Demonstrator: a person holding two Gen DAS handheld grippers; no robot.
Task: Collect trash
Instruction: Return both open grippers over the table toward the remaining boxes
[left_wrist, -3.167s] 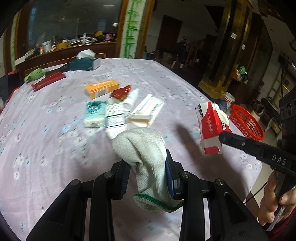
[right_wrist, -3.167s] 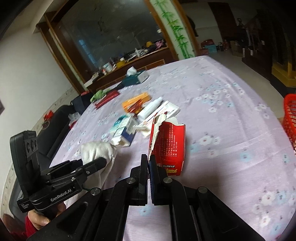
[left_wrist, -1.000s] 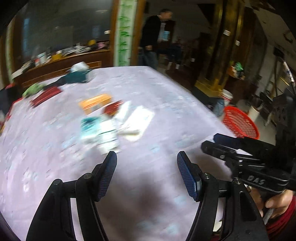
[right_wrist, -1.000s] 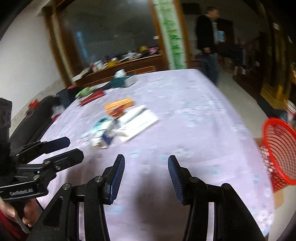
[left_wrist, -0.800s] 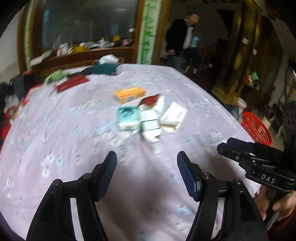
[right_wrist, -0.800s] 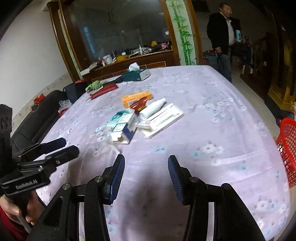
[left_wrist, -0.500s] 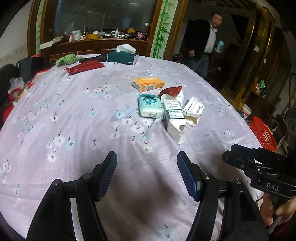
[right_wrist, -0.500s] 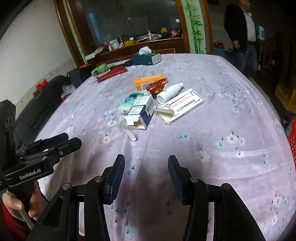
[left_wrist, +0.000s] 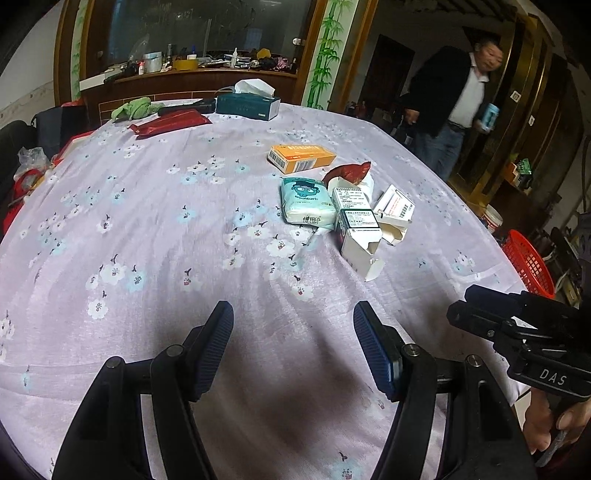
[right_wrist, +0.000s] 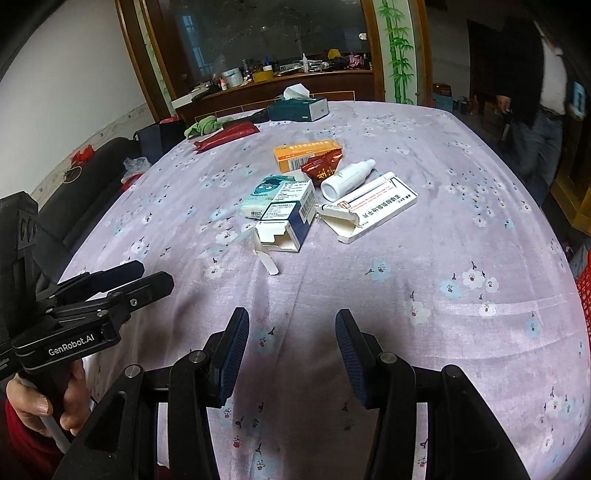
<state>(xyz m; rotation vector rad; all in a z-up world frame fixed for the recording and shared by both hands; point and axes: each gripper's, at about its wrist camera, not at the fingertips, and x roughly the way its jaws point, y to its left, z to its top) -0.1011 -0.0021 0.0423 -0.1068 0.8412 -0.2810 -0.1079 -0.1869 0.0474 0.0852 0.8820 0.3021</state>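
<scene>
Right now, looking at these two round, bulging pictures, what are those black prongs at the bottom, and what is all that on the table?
There is no robot here. A person holds a handheld two-finger clamp in each hand, and each clamp has a wide-angle camera looking along its fingers, hence the bulging look.

One picture is from the left gripper, the other from the right gripper. Each also catches the other clamp at its edge, with a hand on the handle. Both stand open and hold nothing.

On the flowered tablecloth lies a cluster of trash: an opened blue-and-white carton, a flat white box, a white bottle, a red wrapper, an orange box and a tissue pack. A tissue box sits at the far end. The red basket stands beside the table, probably for the trash.
</scene>
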